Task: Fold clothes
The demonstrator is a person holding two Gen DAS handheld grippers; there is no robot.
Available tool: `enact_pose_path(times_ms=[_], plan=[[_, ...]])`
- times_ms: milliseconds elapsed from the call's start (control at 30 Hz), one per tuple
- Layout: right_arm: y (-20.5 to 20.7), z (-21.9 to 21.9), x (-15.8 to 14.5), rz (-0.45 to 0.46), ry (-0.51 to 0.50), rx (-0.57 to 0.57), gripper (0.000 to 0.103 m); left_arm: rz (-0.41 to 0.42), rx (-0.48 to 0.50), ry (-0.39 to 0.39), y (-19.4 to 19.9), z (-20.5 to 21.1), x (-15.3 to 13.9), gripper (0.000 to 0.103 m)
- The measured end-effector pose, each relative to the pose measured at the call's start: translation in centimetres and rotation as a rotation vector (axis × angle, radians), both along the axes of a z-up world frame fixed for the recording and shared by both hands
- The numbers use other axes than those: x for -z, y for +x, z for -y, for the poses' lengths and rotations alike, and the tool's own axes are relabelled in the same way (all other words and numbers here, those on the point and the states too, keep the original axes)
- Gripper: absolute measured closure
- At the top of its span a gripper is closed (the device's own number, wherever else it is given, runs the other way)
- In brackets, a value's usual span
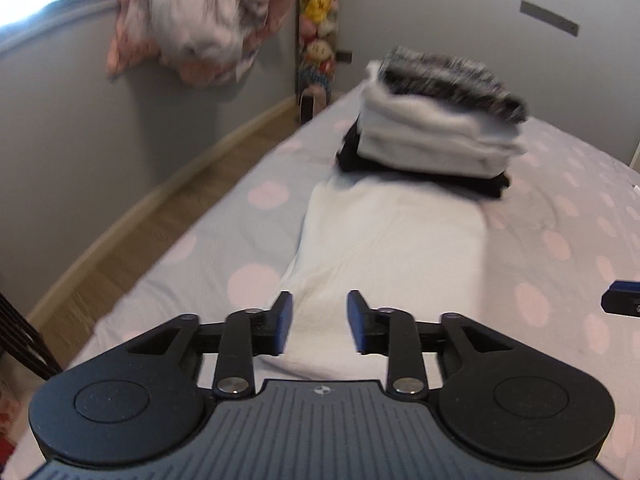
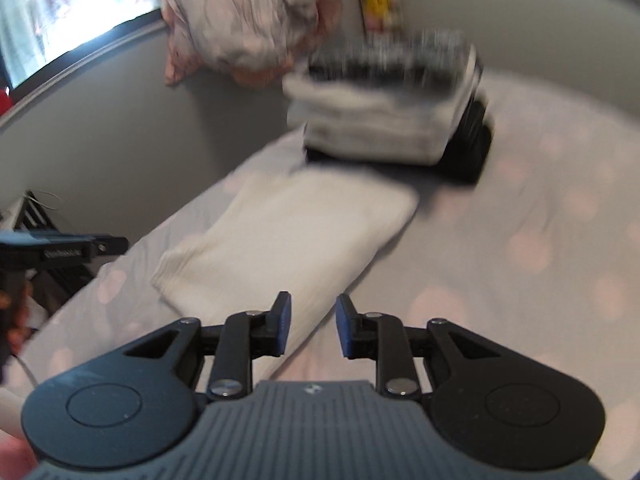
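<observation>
Fingers [image 1: 285, 322] apart above folded garment [image 1: 392, 236]

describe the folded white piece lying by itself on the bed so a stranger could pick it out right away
Start at the bed with the grey, pink-dotted sheet. Toward its far end sits a stack of folded clothes, black at the bottom, white in the middle, a speckled black-and-white piece on top. The folded white garment lies flat just in front of that stack, alone and low, not piled on anything.

A bed [image 1: 248, 240] covered in a grey sheet with pale pink dots carries a folded white garment [image 1: 392, 236] at centre. Toward twelve o'clock, touching its far end, sits a stack of folded clothes [image 1: 432, 128]: black below, white above, speckled black-and-white on top.
</observation>
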State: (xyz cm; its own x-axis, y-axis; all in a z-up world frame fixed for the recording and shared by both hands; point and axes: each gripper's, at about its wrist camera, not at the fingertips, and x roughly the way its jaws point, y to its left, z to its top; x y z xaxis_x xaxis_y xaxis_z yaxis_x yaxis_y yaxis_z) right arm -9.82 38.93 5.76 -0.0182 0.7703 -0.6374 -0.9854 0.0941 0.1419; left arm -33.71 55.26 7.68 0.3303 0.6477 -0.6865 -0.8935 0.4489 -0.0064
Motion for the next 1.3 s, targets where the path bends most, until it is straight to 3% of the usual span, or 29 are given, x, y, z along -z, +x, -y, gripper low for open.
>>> enact_pose_path(times_ms=[67, 200, 433, 600, 833, 1000, 1300], plan=[[-1.0, 1.5, -1.8, 0.077, 0.058, -0.004, 0.066, 0.019, 0.012, 0.040, 0.4, 1.9, -1.9, 0.048], [-2.8, 4.9, -5.0, 0.167, 0.166, -0.016, 0.056, 0.032, 0.043, 0.105, 1.1, 5.8, -5.1, 0.046], [-6.2, 9.5, -8.4, 0.184, 0.283, 0.019, 0.052, -0.008, 0.071, 0.150, 2.0, 11.7, -7.1, 0.025], [-7.8, 12.4, -7.8, 0.206, 0.273, 0.052, 0.052, -0.010, 0.040, 0.103, 1.7, 14.6, -5.9, 0.022], [-8.0, 15.7, -5.0, 0.112, 0.229, 0.106, 0.052, -0.052, 0.012, 0.065, 2.0, 18.1, -2.9, 0.020], [-8.0, 17.4, -3.1, 0.115, 0.194, 0.123, 0.050, -0.087, -0.004, 0.083, 2.6, 20.3, -1.2, 0.020], [-7.8, 18.0, -2.0, 0.123, 0.196, 0.128, 0.050, -0.076, 0.006, 0.047, 3.2, 20.9, -0.2, 0.020]])
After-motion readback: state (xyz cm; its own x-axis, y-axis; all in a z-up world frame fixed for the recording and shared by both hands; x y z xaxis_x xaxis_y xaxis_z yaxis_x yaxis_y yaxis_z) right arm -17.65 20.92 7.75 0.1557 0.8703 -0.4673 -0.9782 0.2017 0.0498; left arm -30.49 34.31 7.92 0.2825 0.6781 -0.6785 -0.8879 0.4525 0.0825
